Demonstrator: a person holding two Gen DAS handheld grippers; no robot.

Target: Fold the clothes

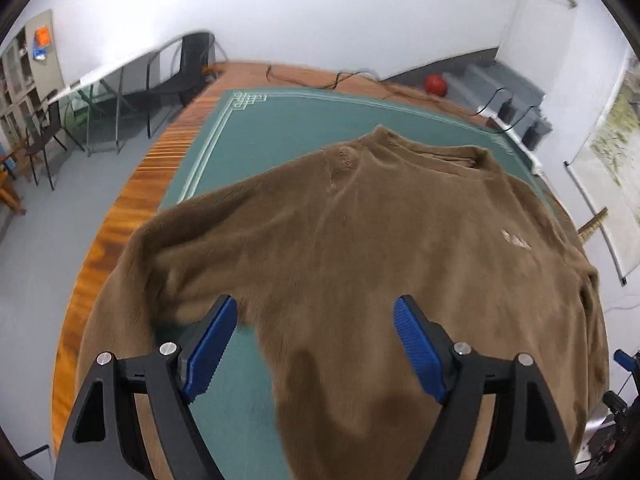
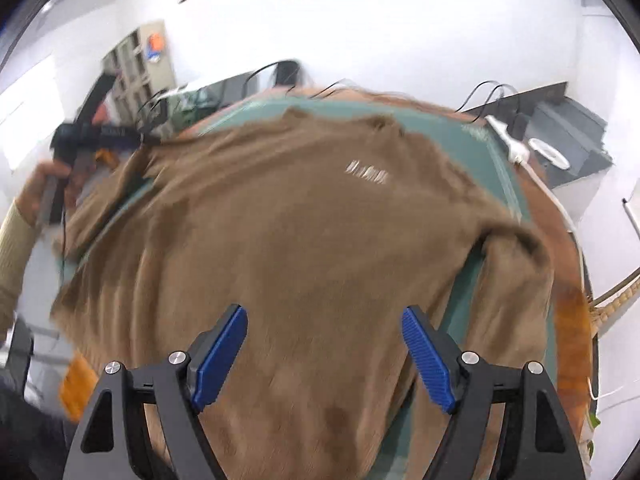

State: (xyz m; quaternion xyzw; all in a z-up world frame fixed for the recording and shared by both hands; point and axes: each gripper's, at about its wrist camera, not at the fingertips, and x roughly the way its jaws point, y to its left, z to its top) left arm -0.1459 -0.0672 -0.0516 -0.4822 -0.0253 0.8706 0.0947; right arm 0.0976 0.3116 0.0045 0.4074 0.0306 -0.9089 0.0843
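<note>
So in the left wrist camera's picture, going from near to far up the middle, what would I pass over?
Left gripper, jaws open with nothing held → brown sweater spread flat → its collar → green mat → wooden table edge with black cables → white wall.

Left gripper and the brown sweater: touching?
Cannot tell. In the left wrist view the left gripper has wide-open jaws with the brown sweater behind them, but neither contact nor gap shows plainly.
</note>
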